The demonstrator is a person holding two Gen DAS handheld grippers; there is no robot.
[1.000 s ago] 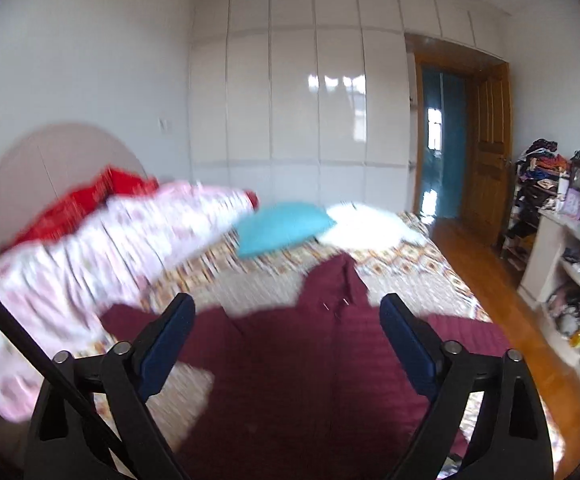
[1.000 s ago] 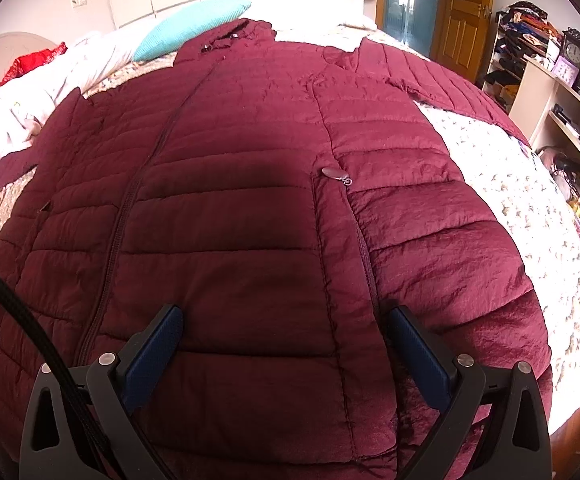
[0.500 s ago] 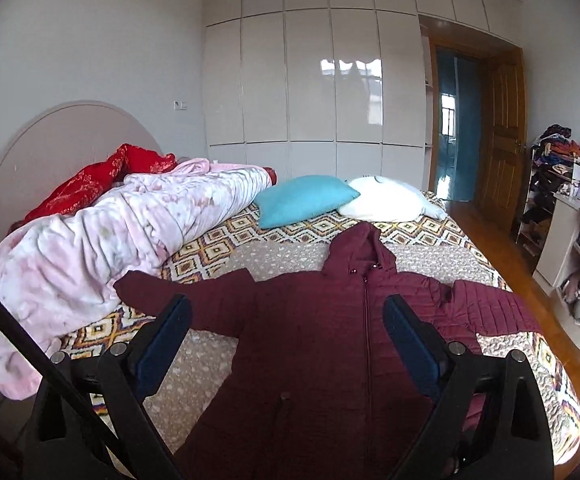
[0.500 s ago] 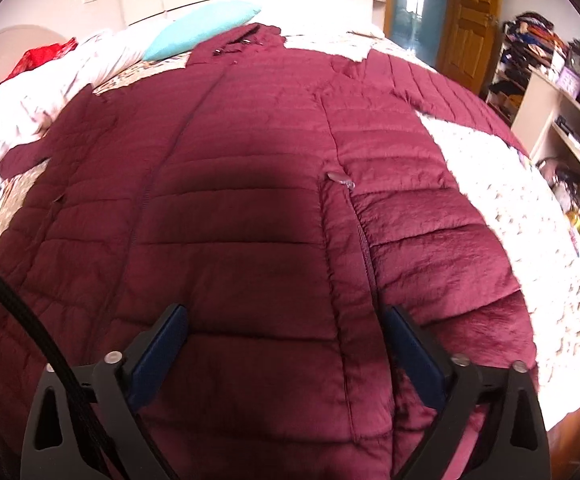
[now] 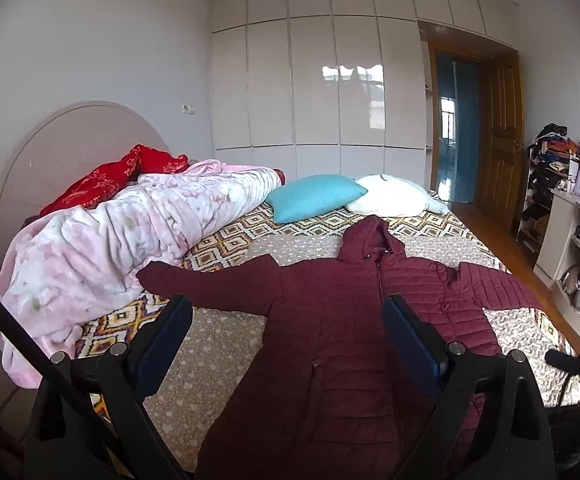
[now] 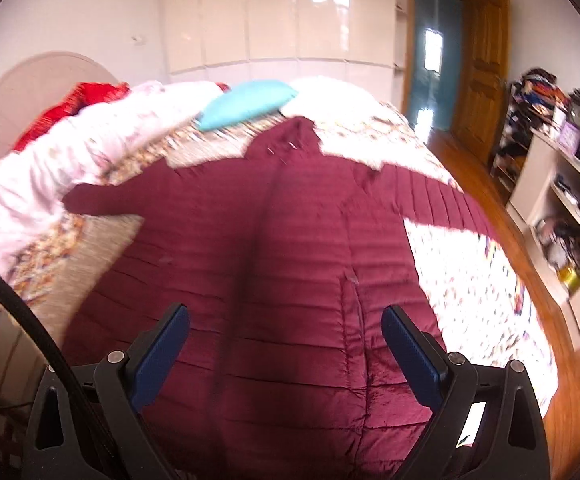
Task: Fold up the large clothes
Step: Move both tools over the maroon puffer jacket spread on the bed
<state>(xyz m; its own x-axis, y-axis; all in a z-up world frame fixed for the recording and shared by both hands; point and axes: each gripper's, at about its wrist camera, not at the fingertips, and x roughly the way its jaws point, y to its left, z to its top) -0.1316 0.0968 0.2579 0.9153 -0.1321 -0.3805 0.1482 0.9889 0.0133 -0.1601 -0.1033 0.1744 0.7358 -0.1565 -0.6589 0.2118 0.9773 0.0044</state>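
Bedroom light falls across a wide bed (image 5: pixel 225 336) with a diamond-patterned cover, and on it the long maroon quilted hooded coat (image 5: pixel 330 344) lies flat, front up, both sleeves spread out to the sides. Its long axis runs straight away from both cameras: hem nearest, hood (image 5: pixel 370 240) pointing toward the turquoise pillow (image 5: pixel 314 202) and white pillow (image 5: pixel 394 200) at the far edge.

Both tools hang above the hem end. The left hand-held gripper (image 5: pixel 287 348) is spread wide and holds nothing, with the coat's left sleeve (image 5: pixel 213 288) ahead and to its left. The right hand-held gripper (image 6: pixel 285 354) is likewise wide apart and empty, sitting lower and closer over the body panel, in a blurred view. By my reading, each sleeve lies nearer its own-side tool, so folding would start by reaching forward and outward.
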